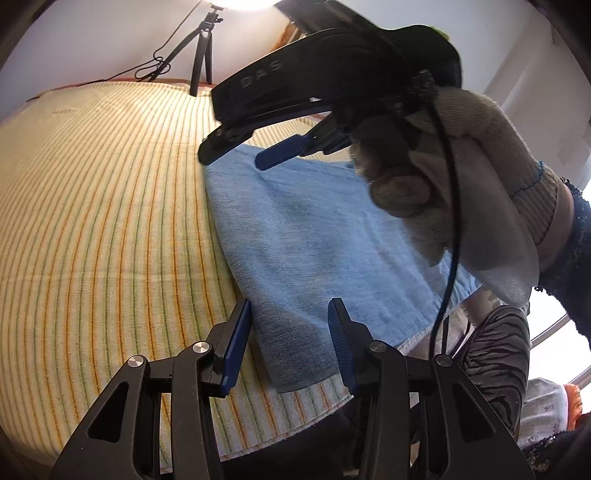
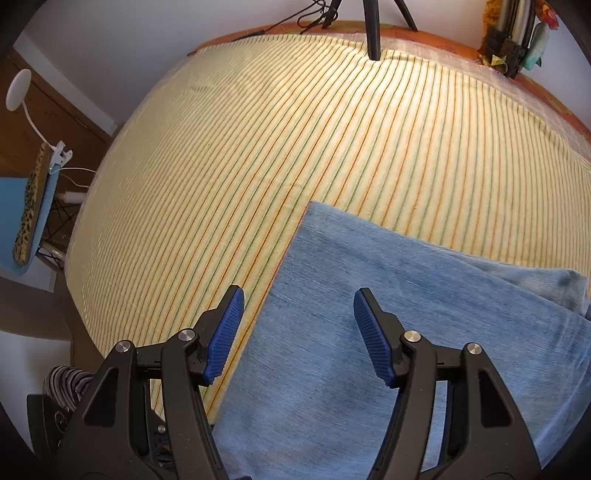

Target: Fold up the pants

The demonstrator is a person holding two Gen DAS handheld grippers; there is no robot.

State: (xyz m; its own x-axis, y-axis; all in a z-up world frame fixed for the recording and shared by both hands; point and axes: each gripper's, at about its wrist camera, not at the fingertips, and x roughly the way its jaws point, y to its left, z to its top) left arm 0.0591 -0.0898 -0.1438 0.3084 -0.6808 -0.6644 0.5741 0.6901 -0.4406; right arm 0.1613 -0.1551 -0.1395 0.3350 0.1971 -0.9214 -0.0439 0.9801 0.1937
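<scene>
Light blue denim pants point(image 1: 314, 236) lie folded flat on the striped bed sheet point(image 1: 103, 221). My left gripper point(image 1: 290, 332) hovers over their near corner, open, with cloth lying between the blue pads point(image 1: 234, 343) but not pinched. In the left wrist view my right gripper point(image 1: 236, 157), held by a gloved hand point(image 1: 461, 177), hangs open above the far end of the pants. In the right wrist view the right gripper point(image 2: 299, 328) points steeply down over the left edge of the pants point(image 2: 406, 314). Its pads point(image 2: 371, 339) stand wide apart and nothing is held.
A black tripod point(image 1: 201, 48) stands at the bed's far edge, also seen as tripod legs point(image 2: 373, 29). A chair with a leopard-print cushion point(image 2: 31, 206) and a white clip lamp point(image 2: 18, 88) stand left of the bed. A zebra-striped trouser leg point(image 1: 495, 362) is at the near edge.
</scene>
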